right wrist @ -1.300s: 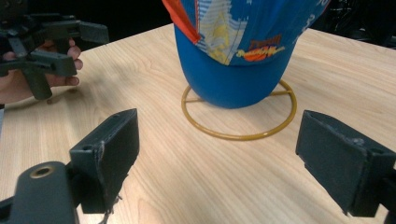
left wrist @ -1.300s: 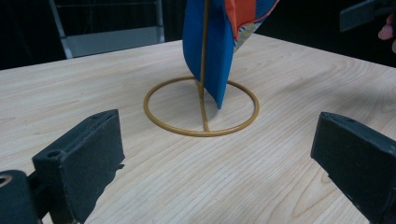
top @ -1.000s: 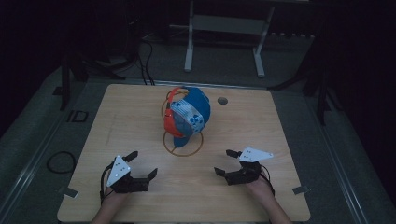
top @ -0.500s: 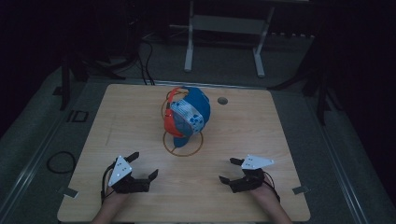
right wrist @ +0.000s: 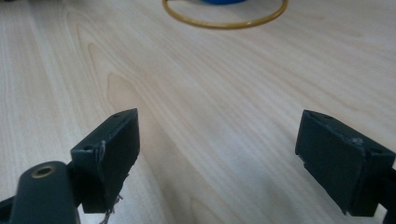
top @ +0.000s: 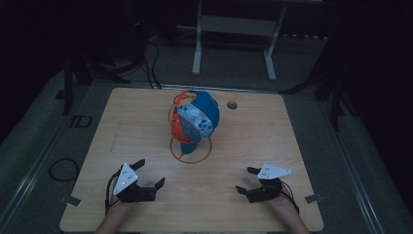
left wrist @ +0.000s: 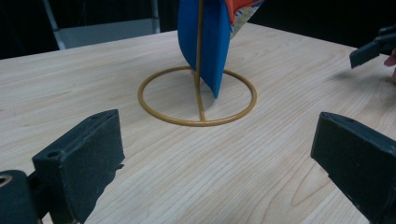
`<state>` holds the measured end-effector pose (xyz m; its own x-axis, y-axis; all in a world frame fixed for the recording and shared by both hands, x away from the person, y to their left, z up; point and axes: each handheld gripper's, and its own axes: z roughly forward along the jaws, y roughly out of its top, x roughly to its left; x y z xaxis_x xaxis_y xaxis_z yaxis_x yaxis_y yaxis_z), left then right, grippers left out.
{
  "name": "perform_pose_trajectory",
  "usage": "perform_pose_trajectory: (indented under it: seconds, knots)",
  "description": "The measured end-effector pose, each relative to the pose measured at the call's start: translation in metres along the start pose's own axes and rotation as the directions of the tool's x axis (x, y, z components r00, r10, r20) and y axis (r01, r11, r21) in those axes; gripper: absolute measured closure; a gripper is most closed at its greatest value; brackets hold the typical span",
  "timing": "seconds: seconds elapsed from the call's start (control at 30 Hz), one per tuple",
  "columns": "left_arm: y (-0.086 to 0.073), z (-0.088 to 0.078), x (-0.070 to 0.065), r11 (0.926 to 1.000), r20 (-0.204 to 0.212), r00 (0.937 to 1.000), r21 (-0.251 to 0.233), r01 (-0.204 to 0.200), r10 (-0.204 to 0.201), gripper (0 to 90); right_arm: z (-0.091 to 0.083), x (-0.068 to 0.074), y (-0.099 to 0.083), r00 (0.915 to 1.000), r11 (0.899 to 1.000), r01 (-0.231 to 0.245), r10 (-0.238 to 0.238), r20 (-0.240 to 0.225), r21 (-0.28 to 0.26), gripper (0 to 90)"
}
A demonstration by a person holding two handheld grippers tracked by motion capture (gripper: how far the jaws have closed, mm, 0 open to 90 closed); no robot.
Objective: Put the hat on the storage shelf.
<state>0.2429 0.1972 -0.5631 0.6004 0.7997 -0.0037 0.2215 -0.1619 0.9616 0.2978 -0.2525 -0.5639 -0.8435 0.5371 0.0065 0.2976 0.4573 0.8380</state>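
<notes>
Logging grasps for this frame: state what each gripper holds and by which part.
Nothing is held. The left gripper and right gripper both rest open on the table, apart from the cap on its stand.

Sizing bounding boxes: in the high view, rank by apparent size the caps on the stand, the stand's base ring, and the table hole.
1. Caps, largest.
2. Base ring, somewhat smaller; the caps hide its far part.
3. Table hole, clearly smallest.
</notes>
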Motion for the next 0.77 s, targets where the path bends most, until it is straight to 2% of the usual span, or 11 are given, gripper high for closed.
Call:
perform_pose_trajectory:
  seconds: [0.07, 0.17, 0.23, 0.27, 0.4, 0.77]
  knots:
    - [0.0, 0.0, 0.0, 1.0, -0.003, 1.0, 0.003, 0.002, -0.002, 2.8, -0.001, -0.003, -0.001, 0.9994, 1.0, 0.004, -0.004, 0.034, -0.006, 13.7]
    - [-0.001, 0.0, 0.0, 1.0, -0.002, 1.0, 0.003, 0.002, -0.002, 2.8, -0.004, -0.008, -0.003, 0.9981, 0.999, -0.028, 0.029, 0.054, -0.024, 13.7]
    - [-0.001, 0.0, 0.001, 1.0, -0.001, 1.0, 0.005, 0.0, 0.0, 2.8, -0.004, -0.01, -0.005, 0.9962, 0.999, -0.024, 0.025, 0.084, -0.022, 13.8]
    - [-0.001, 0.001, 0.001, 1.0, -0.001, 1.0, 0.007, -0.002, 0.002, 2.8, -0.004, -0.011, -0.005, 0.9956, 0.999, -0.034, 0.036, 0.086, -0.016, 13.8]
    - [-0.001, 0.001, 0.0, 1.0, 0.0, 1.0, 0.008, 0.0, 0.0, 2.8, -0.007, -0.015, -0.006, 0.9933, 0.997, -0.059, 0.063, 0.096, -0.052, 13.8]
    - [-0.001, 0.0, 0.001, 1.0, -0.001, 1.0, 0.004, 0.007, -0.007, 2.8, -0.006, -0.016, -0.006, 0.9925, 0.997, -0.065, 0.07, 0.1, -0.049, 13.8]
